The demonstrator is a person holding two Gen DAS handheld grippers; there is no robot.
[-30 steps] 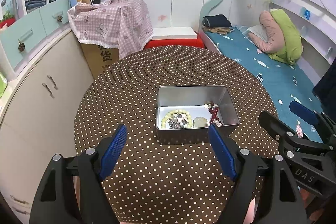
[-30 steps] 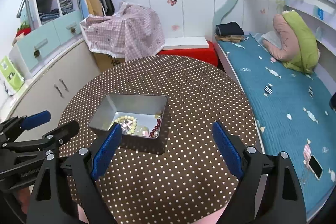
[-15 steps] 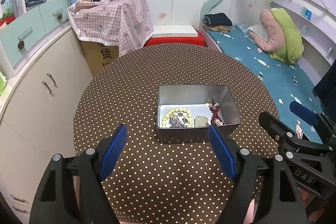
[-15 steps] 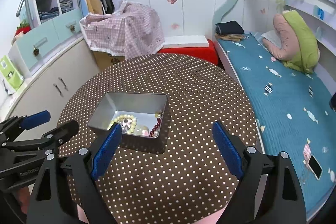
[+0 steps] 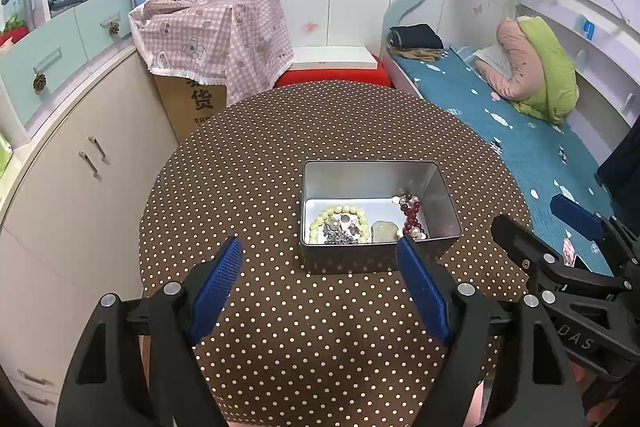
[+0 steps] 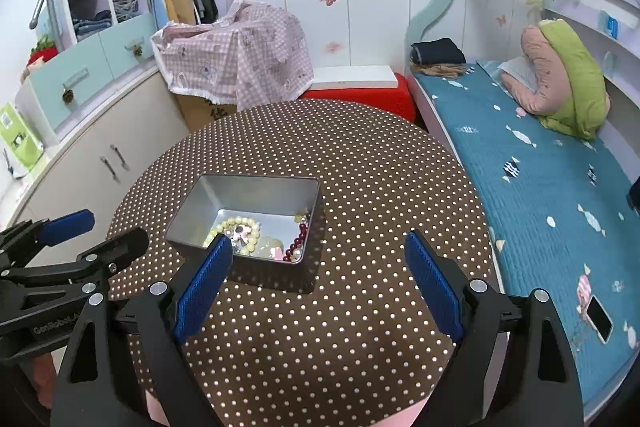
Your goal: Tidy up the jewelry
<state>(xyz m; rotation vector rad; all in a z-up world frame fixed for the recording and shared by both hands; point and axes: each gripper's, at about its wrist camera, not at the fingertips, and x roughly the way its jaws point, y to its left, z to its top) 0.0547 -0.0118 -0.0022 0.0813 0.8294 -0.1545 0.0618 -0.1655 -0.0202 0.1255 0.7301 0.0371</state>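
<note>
Brown dotted cloth covers the round desk (image 5: 280,155), and nearest the cameras both grippers hang over its near edge with jaws wide and nothing between them. Beyond the left gripper (image 5: 320,283) the open metal tin (image 5: 376,259) sits straight ahead and slightly right, long axis running left to right; from the right gripper (image 6: 316,287) it lies off to the left (so the left looks better placed). Inside lie a pale bead bracelet (image 5: 320,223) and red beads (image 5: 411,213).

clear: table (image 5: 320,131) around tin | obstacle: tin walls (image 5: 368,183) | floor: seemingly crowded
</note>
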